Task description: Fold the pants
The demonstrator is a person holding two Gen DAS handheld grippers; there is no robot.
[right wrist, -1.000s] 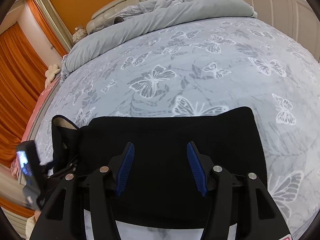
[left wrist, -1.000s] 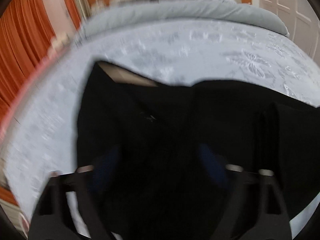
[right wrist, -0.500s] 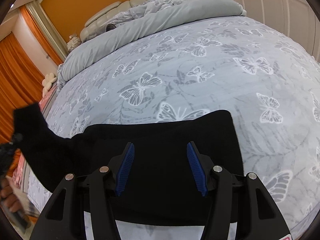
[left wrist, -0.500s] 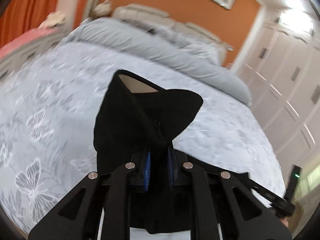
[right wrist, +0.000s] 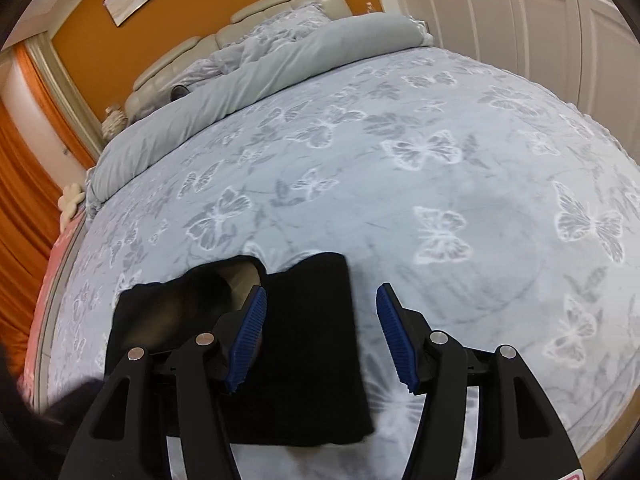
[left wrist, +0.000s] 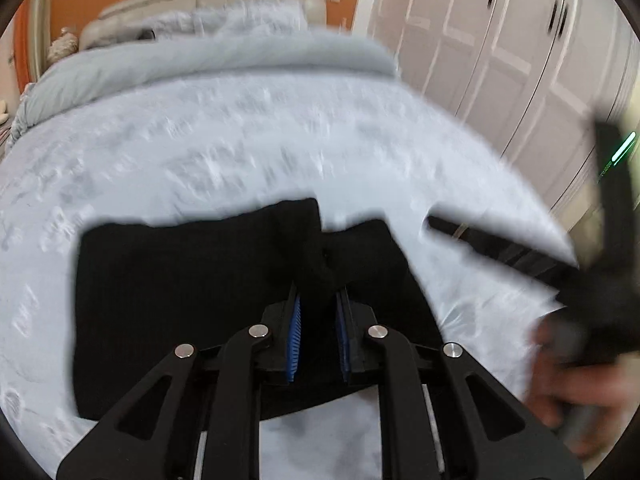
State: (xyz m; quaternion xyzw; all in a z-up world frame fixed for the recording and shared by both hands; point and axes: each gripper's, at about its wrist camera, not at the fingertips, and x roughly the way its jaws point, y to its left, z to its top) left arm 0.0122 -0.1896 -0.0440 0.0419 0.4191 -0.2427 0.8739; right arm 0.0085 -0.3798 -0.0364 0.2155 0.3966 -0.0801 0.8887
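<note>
Two tongs in view: one per wrist camera, both over the bed.
Pants (left wrist: 192,304): black, folded into a compact rectangle, lying flat on the bedspread near the bed's near edge.
Pants, right wrist view (right wrist: 304,344): same black block, lower left of centre; a tan lining shows at the opening on its far left corner.
Left tongs (left wrist: 318,320): blue pads close together with a raised ridge of black pants fabric pinched between them; jaws just starting to ease apart, cloth not yet free.
Right tongs (right wrist: 320,336): pads spread wide and easing wider; nothing between them is gripped. Left pad sits over the pants, right pad over bare bedspread, just past the fold's right edge.
Bedspread (right wrist: 440,168): pale blue-grey with a white butterfly print, covers the bed; blurred in the left wrist view.
Duvet (right wrist: 280,64): plain grey, bunched across the head of the bed, in front of a beige padded headboard (right wrist: 240,24).
Right hand (left wrist: 572,380): blurred, at the right edge of the left wrist view, holding the dark handle of the other tool.
Surroundings: orange wall, orange curtain (right wrist: 20,200) at left, white panelled wardrobe doors (right wrist: 520,12) at right.
</note>
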